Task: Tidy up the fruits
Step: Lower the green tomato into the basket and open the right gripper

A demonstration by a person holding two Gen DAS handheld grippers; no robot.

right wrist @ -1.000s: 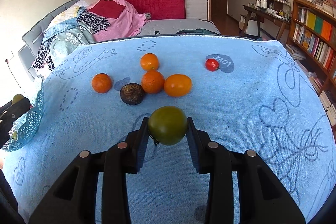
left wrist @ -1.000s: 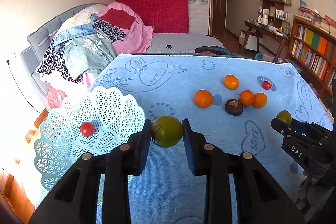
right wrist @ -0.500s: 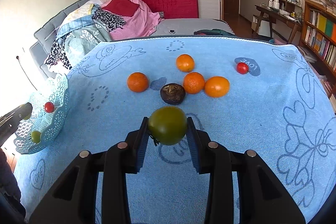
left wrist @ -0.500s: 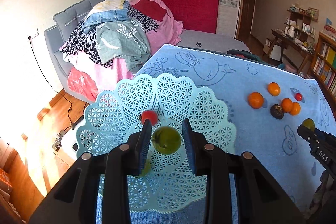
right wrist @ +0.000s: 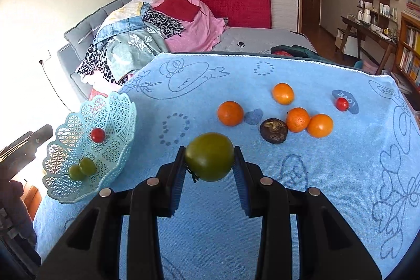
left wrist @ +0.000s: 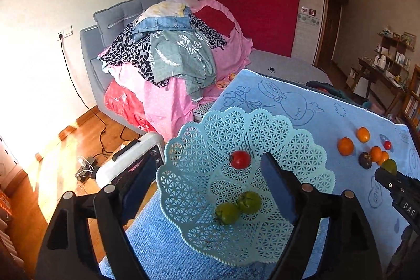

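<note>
Bright daylight from left, wall (left wrist: 31, 49) blown out; fisheye bends edges, corners dark.

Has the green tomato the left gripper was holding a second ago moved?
Yes. It left the left gripper, whose jaws are opening, and now lies in the basket beside another green tomato, below the red one.

- The basket (left wrist: 309, 146) ahead of the left hand-held gripper (left wrist: 210, 172) is pale blue openwork plastic, smooth with a slight sheen.
- The towel (right wrist: 302, 196) under both hand-held grippers is blue looped cloth, matt and nubbly.
- The green tomato (right wrist: 209, 156) clamped in the right hand-held gripper (right wrist: 209, 167) has smooth, faintly glossy skin.
- The floor (left wrist: 65, 148) left of the left hand-held gripper is glossy wood.
</note>
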